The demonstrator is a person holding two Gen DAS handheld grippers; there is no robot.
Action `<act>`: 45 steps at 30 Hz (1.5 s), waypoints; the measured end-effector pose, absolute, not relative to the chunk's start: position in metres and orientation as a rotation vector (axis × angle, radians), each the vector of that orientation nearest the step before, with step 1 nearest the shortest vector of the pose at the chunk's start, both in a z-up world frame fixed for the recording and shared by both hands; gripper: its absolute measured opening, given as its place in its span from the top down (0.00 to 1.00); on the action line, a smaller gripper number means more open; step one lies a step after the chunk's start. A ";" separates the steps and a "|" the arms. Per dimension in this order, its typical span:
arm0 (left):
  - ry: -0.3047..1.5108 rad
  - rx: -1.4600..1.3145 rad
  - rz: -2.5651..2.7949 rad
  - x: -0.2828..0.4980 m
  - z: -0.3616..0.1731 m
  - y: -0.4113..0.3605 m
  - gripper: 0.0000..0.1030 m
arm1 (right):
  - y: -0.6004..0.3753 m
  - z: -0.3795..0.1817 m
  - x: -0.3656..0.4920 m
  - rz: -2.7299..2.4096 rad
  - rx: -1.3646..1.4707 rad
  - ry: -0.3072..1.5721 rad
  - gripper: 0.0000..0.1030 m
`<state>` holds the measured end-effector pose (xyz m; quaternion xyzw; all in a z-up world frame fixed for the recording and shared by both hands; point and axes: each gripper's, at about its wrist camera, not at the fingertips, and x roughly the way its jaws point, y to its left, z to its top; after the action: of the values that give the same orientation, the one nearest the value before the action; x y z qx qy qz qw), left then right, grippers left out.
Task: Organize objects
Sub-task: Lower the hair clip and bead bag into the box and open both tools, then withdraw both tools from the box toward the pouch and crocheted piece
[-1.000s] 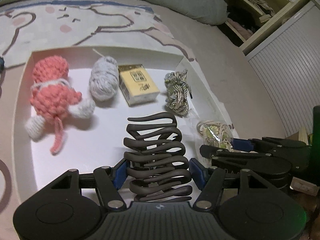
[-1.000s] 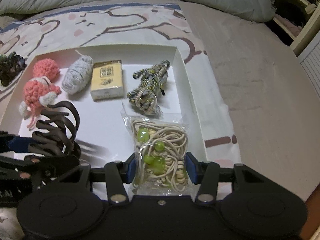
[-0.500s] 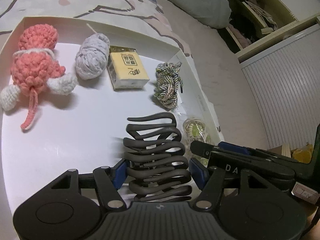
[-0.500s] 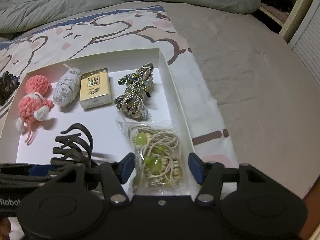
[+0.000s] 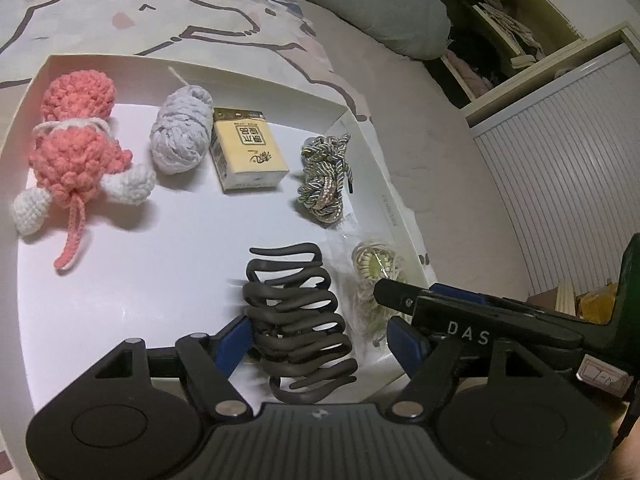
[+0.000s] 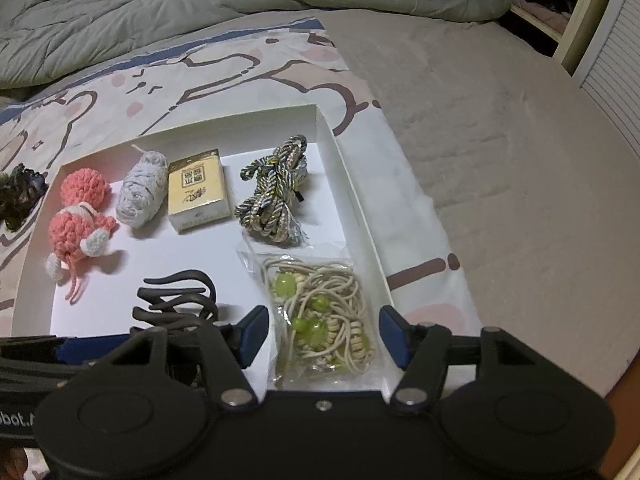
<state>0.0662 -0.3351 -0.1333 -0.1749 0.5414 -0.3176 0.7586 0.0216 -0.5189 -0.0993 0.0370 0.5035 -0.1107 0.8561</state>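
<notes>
Left gripper had just been opening, its jaws spread around the dark hair claw lying in the white tray; right gripper, likewise just opened, stood clear of the bagged bead cords. Release appeared the step in hand; withdrawal without snagging comes next. Printed characters on the yellow box were unreadable; "DAS" showed on the right gripper.

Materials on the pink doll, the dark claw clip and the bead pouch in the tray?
Pink doll: crocheted yarn, matte, with visible bobbly stitches and white knitted limbs.
Dark claw clip: looks like matte plastic, smooth curved prongs with no shine; a rubbery coating is possible.
Bead pouch: clear glossy plastic film, crinkled with glare, holding cream cord loops and translucent green beads, probably plastic or glass.
</notes>
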 end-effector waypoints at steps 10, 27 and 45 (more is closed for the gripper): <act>1.135 -0.337 -0.675 0.064 -0.114 -0.320 0.18 | -0.521 -0.085 0.011 -0.231 0.118 1.014 0.39; 1.081 -0.252 -0.602 0.059 -0.093 -0.294 0.00 | -0.520 -0.055 -0.015 -0.288 0.105 0.926 0.11; 0.986 -0.153 -0.498 0.065 -0.064 -0.246 0.00 | -0.499 -0.034 -0.019 -0.298 0.099 0.859 0.00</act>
<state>0.0652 -0.2459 -0.0644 -0.0727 0.4677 -0.2362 0.8486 -0.0186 -0.4988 -0.0345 0.0480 0.4149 -0.1439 0.8971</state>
